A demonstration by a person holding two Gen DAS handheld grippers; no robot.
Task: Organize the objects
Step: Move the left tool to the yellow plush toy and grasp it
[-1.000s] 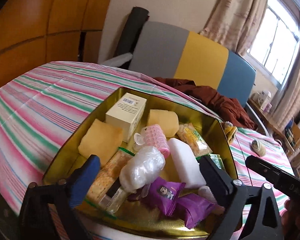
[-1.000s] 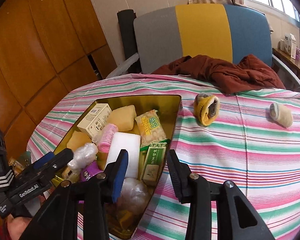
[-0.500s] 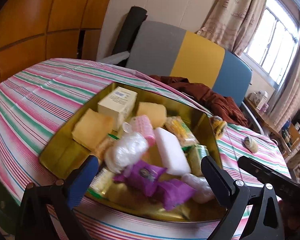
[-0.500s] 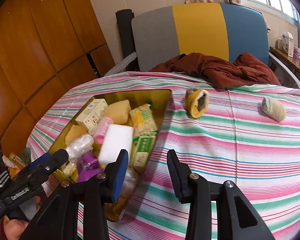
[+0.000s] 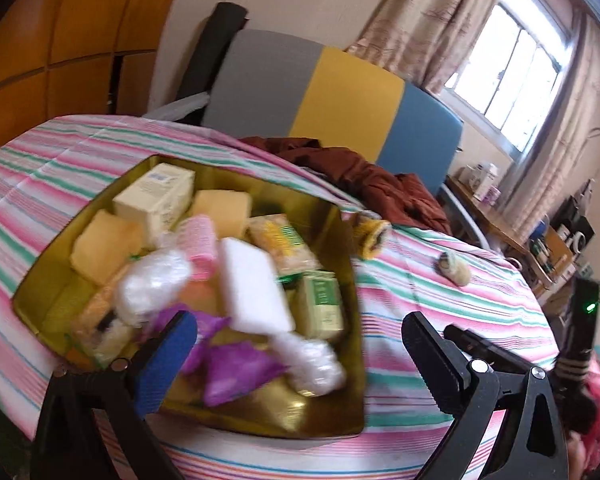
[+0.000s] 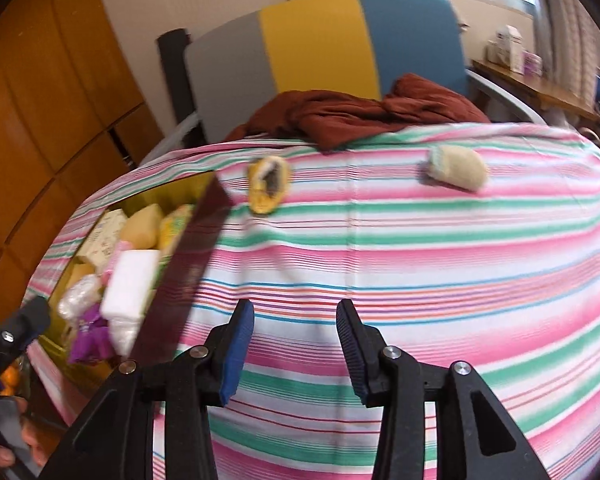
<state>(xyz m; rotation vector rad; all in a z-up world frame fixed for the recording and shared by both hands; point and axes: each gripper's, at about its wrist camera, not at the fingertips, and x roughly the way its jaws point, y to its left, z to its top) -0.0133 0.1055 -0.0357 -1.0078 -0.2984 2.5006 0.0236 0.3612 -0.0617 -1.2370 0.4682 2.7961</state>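
Striped tablecloth (image 6: 420,240), gold tin (image 5: 52,300)

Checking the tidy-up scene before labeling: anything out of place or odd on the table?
Two rolled items lie loose on the striped tablecloth, outside the gold tin: a yellow roll close by the tin and a cream roll farther off. Everything else small is piled in the tin. A brown garment spills over the table's far edge.

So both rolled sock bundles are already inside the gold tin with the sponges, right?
No. Both bundles, the yellow one and the cream one, lie on the striped cloth outside the gold tin. The sponges are in the tin. The right wrist view shows it.
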